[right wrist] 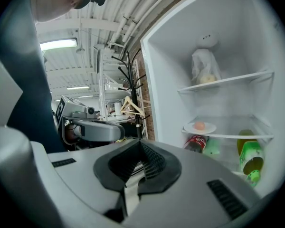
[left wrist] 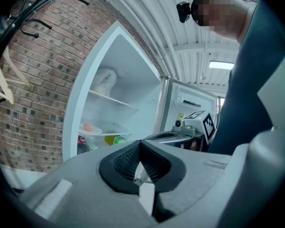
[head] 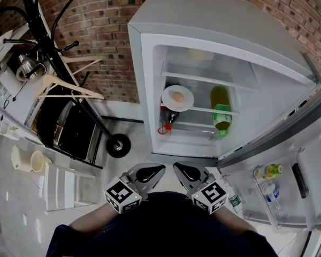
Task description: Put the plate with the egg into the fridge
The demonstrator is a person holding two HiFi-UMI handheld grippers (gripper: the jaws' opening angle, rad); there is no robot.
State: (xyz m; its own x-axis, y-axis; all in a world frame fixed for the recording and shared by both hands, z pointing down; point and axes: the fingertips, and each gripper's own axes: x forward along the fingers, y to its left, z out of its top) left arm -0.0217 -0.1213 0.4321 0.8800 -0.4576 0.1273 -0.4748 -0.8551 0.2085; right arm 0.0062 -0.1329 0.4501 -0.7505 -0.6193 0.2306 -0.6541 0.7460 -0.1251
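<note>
A white plate with a brown egg on it rests on a glass shelf inside the open fridge. The same plate and egg show in the right gripper view, and small in the left gripper view as plate and egg. My left gripper and right gripper are held close to the person's body, well in front of the fridge. Both are shut with nothing between their jaws. Left gripper and right gripper tips meet.
The fridge holds a green bottle, a yellow bottle and a red cola bottle. Its open door at right carries small bottles. A black coat rack with wooden hangers and a white step stool stand to the left.
</note>
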